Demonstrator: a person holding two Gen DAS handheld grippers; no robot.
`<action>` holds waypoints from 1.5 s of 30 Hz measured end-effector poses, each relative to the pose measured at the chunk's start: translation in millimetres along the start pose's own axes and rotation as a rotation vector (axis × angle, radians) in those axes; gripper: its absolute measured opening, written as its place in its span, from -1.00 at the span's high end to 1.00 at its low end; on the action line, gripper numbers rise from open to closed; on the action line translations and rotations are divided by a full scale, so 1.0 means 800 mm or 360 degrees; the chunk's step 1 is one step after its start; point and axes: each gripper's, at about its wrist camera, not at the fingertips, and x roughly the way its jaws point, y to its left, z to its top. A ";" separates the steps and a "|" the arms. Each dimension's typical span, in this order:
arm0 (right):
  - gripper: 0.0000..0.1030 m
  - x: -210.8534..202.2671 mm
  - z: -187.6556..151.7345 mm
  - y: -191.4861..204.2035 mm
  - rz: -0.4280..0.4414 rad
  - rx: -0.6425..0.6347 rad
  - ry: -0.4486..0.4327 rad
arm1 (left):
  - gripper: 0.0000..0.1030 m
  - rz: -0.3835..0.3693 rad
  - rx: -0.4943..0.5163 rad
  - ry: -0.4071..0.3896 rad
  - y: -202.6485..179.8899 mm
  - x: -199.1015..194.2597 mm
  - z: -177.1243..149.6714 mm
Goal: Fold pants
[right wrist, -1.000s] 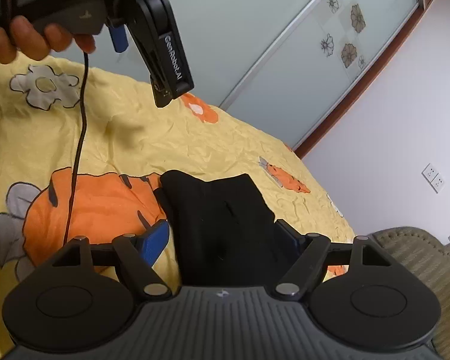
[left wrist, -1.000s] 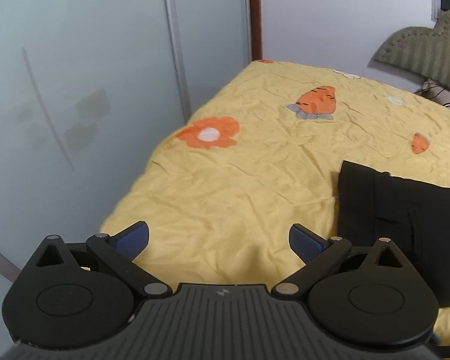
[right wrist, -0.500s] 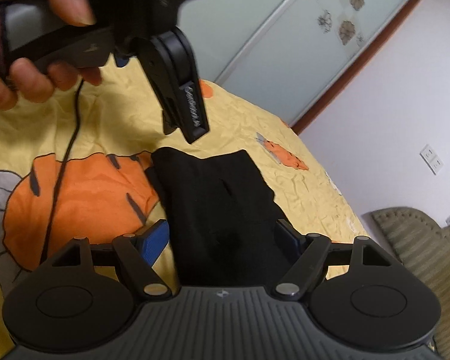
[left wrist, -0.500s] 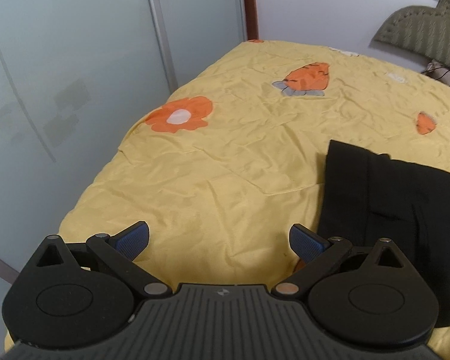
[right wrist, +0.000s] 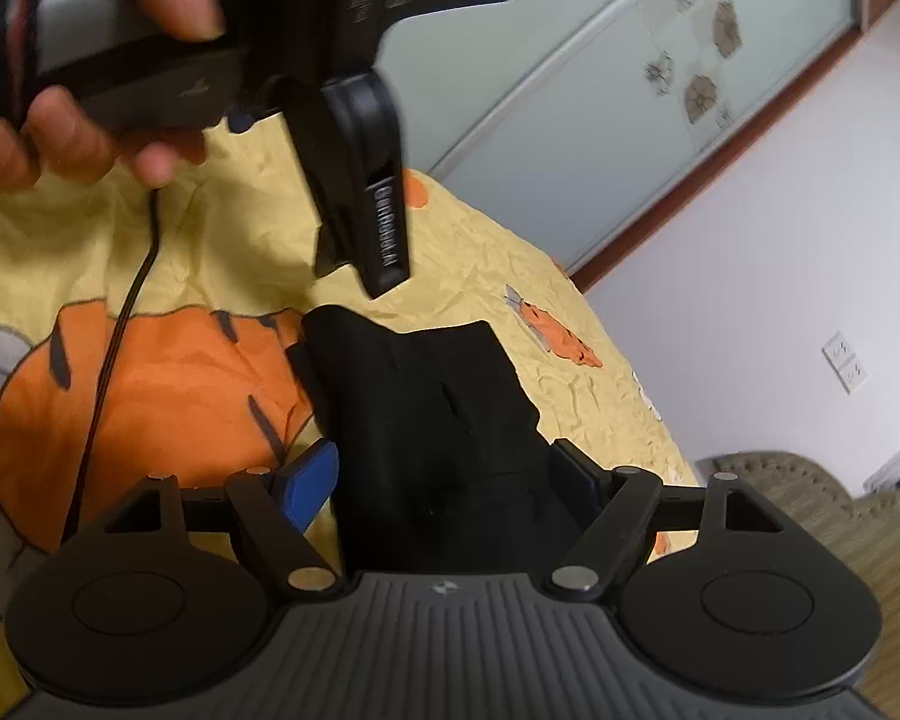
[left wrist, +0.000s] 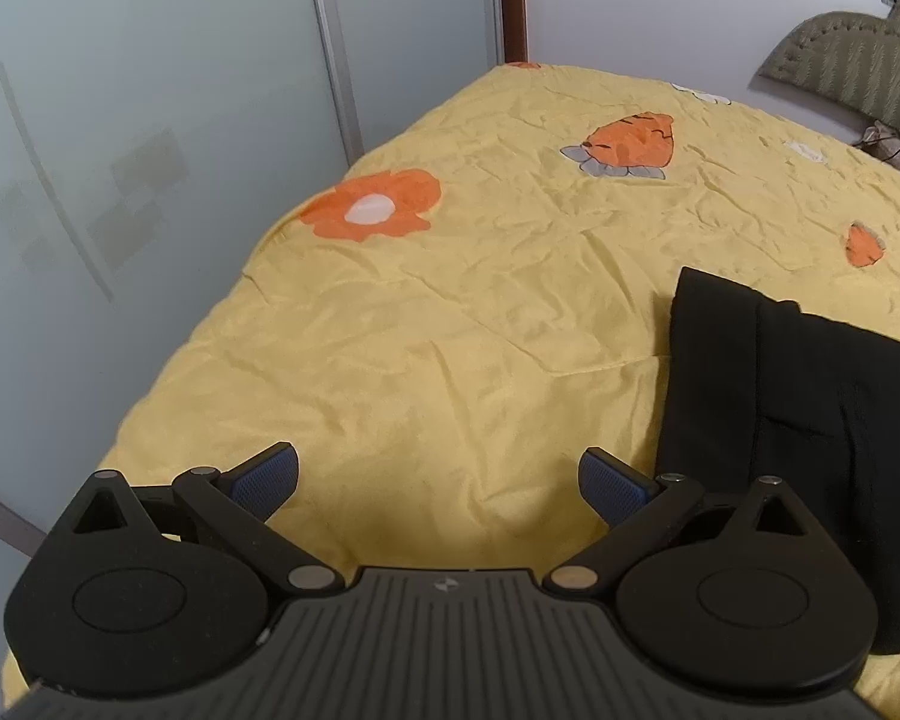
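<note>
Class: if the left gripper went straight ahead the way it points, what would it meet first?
Probably the bare yellow bedsheet: the open left gripper points at it, with the black pants lying off to its right.

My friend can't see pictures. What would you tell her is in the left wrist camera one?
An open left gripper hangs over a wrinkled yellow bedspread printed with orange flowers and strawberries, holding nothing. Folded black pants lie flat on the bed to its right, not between the fingers. Frosted glass doors stand on the left.

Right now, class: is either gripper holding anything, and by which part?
Nothing is held: left gripper and right gripper are open above the folded black pants.
</note>
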 end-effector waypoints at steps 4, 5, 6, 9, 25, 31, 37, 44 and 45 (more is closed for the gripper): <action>-0.49 0.005 0.003 0.011 0.0025 -0.0091 0.0015 | -0.90 -0.0209 -0.0128 0.0076 0.012 0.003 0.002; -0.48 0.008 0.004 0.014 0.0019 -0.0119 0.0015 | -0.89 -0.0248 -0.0158 0.0097 0.014 0.004 0.002; -0.48 0.011 0.005 0.017 -0.0008 -0.0144 0.0005 | -0.89 -0.0282 -0.0190 0.0115 0.016 0.005 0.002; -0.47 0.022 0.008 0.022 -0.0029 -0.0218 0.0004 | -0.87 -0.0395 -0.0306 0.0179 0.026 0.009 0.002; 0.46 0.046 0.012 0.052 0.0001 -0.0426 -0.0076 | -0.91 -0.0868 -0.0710 0.0390 0.042 0.023 0.006; 0.69 0.033 0.009 0.030 0.0039 -0.0224 -0.0140 | -0.91 -0.1028 -0.0852 0.0441 0.039 0.036 0.013; 0.71 0.016 0.009 -0.032 0.0157 0.0205 -0.0189 | -0.95 -0.1222 -0.1014 0.0552 0.017 0.067 0.024; 0.71 -0.002 -0.002 -0.073 0.0195 0.0450 -0.0216 | -0.90 -0.1344 -0.1004 0.0676 -0.043 0.108 0.041; 0.70 -0.003 -0.004 -0.076 0.0197 0.0474 -0.0211 | -0.82 -0.1329 -0.1005 0.0663 -0.047 0.109 0.044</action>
